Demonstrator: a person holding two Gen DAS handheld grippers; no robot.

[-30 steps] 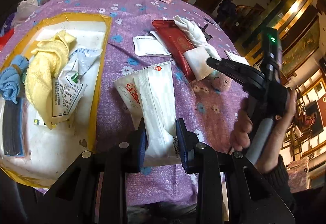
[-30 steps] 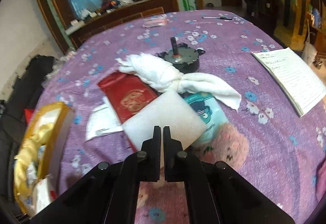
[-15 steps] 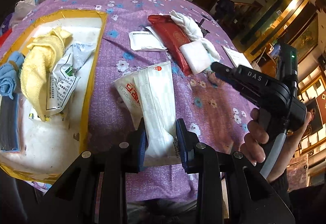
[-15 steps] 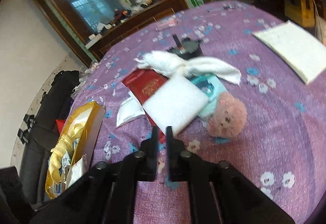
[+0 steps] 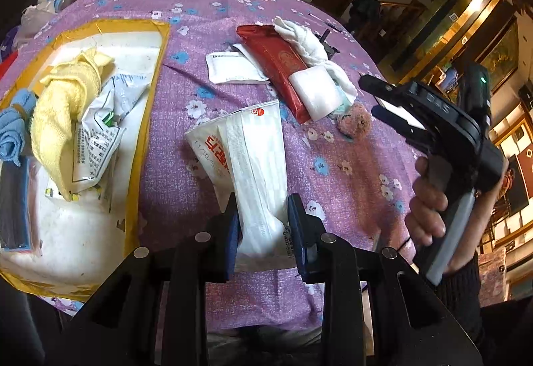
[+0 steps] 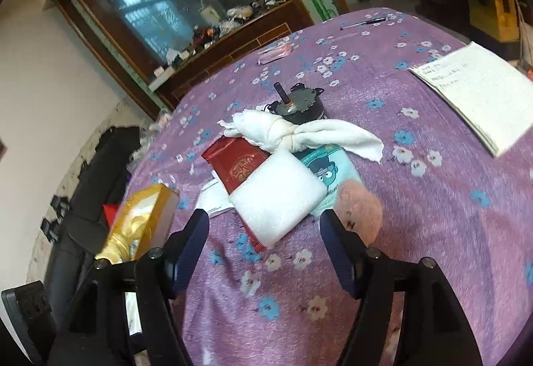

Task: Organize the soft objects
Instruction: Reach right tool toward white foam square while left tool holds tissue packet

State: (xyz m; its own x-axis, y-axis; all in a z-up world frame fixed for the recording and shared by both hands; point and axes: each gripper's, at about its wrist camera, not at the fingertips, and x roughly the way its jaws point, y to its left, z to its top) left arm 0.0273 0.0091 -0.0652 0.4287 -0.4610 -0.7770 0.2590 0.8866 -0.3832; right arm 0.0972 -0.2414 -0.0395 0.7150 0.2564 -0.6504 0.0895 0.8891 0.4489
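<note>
The yellow-edged tray point(image 5: 146, 119) was already crowded with cloths, so the tissue pack point(image 5: 253, 166), pinched at one end by the left gripper point(image 5: 263, 226) over the purple table point(image 5: 333, 192), could've sagged and caught its rim. The right gripper point(image 6: 265, 249) hung wide open before the white sponge point(image 6: 278, 196), so it might've bumped the small pink plush point(image 6: 361, 209).
</note>
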